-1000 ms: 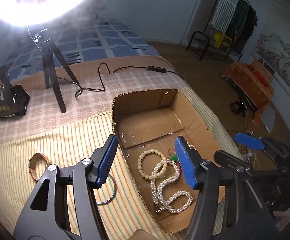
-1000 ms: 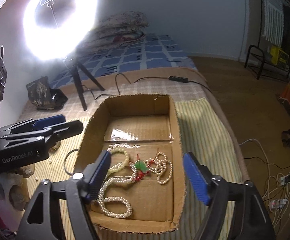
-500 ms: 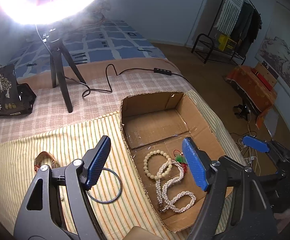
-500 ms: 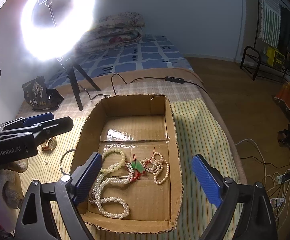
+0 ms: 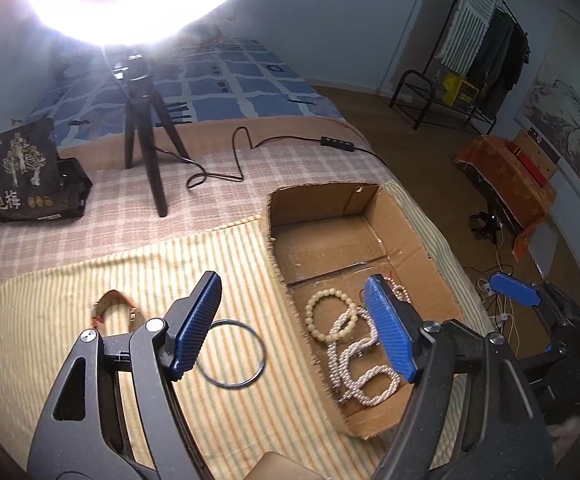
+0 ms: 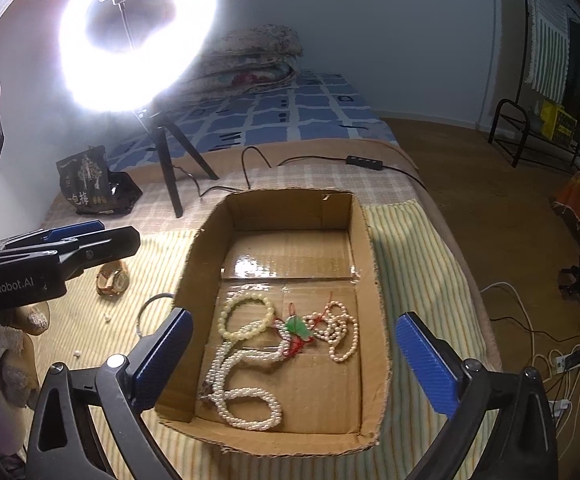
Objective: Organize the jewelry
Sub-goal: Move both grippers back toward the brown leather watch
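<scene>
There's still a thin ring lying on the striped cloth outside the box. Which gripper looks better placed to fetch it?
Probably the left gripper: it is open, with the thin ring just ahead beside its left finger. The right gripper, jaws opening, is over the cardboard box.

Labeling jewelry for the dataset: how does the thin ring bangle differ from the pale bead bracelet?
The ring bangle is one thin dark hoop; the bead bracelet is a string of round cream beads. The bangle lies on the striped cloth outside the cardboard box; the bracelet lies inside it, touching the pearl strand. Both lie flat, ungripped.
</scene>
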{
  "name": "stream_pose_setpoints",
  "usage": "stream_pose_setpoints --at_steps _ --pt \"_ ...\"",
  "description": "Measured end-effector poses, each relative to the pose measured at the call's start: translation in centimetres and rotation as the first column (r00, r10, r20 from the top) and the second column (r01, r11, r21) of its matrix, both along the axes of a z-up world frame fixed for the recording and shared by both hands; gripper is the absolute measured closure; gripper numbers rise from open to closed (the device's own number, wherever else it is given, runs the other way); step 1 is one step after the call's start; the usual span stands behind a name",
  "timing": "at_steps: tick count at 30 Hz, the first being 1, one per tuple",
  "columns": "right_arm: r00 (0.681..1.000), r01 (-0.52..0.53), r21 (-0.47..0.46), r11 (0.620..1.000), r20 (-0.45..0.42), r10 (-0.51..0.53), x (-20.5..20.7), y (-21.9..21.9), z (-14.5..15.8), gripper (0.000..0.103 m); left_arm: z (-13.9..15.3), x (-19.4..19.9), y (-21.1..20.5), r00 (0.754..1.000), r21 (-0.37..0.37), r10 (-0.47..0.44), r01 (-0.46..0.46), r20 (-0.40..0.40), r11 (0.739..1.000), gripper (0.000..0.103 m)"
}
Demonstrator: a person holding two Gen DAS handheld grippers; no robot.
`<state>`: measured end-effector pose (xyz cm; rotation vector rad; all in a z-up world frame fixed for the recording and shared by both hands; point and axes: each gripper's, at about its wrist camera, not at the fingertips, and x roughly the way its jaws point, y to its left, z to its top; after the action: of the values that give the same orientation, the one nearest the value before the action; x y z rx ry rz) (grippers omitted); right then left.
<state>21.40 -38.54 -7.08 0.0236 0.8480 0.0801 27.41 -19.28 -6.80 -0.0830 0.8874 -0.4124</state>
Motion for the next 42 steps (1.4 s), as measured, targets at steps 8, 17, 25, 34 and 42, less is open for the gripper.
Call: stream_pose_setpoints --at_steps 8,17,25,34,42 --pt "0.998 -0.057 0.031 0.998 0.013 0.057 -0.5 2.6 0.7 0.000 0.3 -0.1 4.7 0.999 -0.002 0.046 -0.046 -0.009 0.999 0.027" --pt "0.987 -0.158 0.051 0.986 0.017 0.158 -1.4 7.4 0.8 0.000 -0.6 0.2 11.8 0.989 0.013 0.145 -0.145 -0.023 0.989 0.027" --pt "0.962 -0.272 0.067 0.960 0.003 0.272 -1.7 13.1 -0.7 0.003 -3.0 0.7 16.6 0.973 0.019 0.220 -0.220 -0.071 0.975 0.027" --pt "0.919 -0.378 0.078 0.922 -0.089 0.385 -0.5 18.8 -5.5 0.046 -5.7 2.1 18.1 0.966 0.005 0.214 -0.216 -0.148 0.976 0.032" --pt "0.894 -0.419 0.092 0.903 -0.131 0.428 1.0 21.3 -8.3 0.063 -8.5 4.0 18.0 0.952 -0.031 0.188 -0.202 -0.242 0.979 0.057"
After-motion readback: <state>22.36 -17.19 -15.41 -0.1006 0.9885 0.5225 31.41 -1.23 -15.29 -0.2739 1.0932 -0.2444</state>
